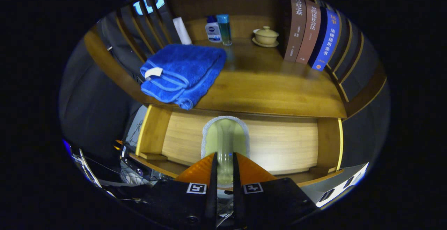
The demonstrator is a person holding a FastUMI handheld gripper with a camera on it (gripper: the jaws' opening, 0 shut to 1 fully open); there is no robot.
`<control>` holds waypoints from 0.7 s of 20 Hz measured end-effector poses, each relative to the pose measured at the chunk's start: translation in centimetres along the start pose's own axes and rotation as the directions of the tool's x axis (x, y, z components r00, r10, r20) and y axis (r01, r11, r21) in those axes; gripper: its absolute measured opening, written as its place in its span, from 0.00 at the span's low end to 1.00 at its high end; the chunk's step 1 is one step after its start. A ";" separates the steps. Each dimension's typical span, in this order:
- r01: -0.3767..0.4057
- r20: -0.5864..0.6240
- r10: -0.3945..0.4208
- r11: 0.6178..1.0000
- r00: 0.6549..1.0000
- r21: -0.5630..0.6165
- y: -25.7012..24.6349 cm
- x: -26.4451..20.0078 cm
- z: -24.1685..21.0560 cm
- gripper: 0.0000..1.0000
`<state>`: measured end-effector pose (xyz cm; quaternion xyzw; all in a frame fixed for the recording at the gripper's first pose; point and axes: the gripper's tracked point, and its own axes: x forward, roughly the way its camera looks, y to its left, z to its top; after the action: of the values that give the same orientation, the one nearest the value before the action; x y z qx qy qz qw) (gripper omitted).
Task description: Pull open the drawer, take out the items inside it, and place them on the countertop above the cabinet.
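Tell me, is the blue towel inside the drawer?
No, the towel lies folded on the countertop, above the drawer whose handle the gripper has its jaws on.

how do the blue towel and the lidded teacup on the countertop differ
The blue towel is soft, folded and lies flat at the countertop's front corner, overhanging its edge; the lidded teacup is rigid, beige and stands upright on a saucer at the back, beside the books. The towel is far larger. Both rest on the countertop, well beyond the gripper, which is shut on the drawer handle.
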<state>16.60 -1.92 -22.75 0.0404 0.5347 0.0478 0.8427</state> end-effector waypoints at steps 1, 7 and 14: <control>0.011 0.017 -0.011 1.000 1.000 0.010 -0.4 -0.2 1.3 0.23; 0.108 0.061 -0.112 0.992 0.992 0.065 -3.6 2.4 8.9 0.23; 0.154 0.052 -0.158 0.985 0.986 0.077 -5.6 8.0 13.2 0.23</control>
<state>32.15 -6.68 -25.01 0.0302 0.5128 -0.0389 0.8571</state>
